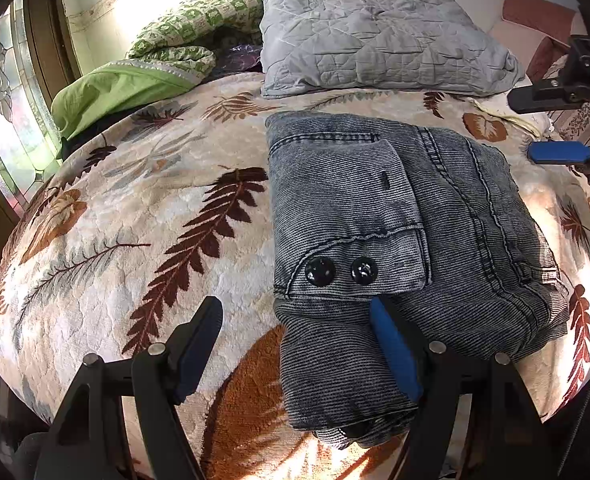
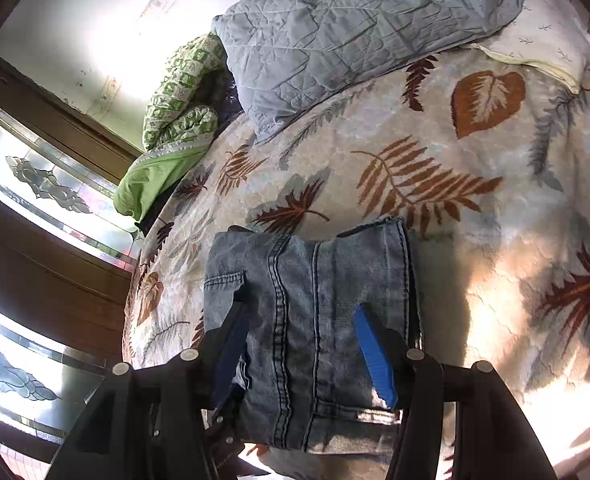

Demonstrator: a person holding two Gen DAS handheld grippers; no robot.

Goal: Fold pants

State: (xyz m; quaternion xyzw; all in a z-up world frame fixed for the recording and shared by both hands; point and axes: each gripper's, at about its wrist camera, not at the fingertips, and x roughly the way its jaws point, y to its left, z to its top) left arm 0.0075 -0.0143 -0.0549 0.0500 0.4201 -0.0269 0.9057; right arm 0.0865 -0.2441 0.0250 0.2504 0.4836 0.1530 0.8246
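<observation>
- Left wrist view: left gripper (image 1: 295, 344) is standing wide open, gripping nothing; folded pants (image 1: 395, 248) are lying under its right finger.
- Right gripper (image 2: 301, 350) is apparently hovering open above them.
- No readable writing is showing.

Bed blanket (image 1: 135, 208) under folded pants (image 1: 375, 220), pillow (image 1: 375, 40)

Left claw (image 1: 295, 344): black angular frame, two fingers faced with blue pads (image 1: 395, 354), round silver screw heads (image 1: 157, 348) on the finger joints behind the pads. Right claw (image 2: 299, 354): same build, black frame, blue pads (image 2: 375, 356), silver screws (image 2: 189, 355) behind them.
</observation>
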